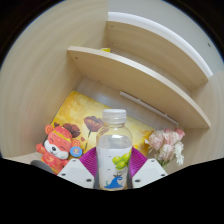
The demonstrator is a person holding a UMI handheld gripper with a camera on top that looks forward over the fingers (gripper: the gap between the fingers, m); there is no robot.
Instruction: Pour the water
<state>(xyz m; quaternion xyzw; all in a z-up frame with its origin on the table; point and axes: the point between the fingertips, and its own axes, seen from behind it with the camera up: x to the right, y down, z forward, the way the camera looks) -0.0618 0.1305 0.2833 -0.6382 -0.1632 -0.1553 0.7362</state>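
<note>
Gripper [112,172] clamped on water bottle [115,145], upright between its pads, wooden shelves [130,75] beyond.

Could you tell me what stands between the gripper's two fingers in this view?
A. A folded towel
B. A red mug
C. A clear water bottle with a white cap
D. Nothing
C: the clear water bottle, white-capped and labelled, stands between the gripper fingers with their pads at its sides.
</note>
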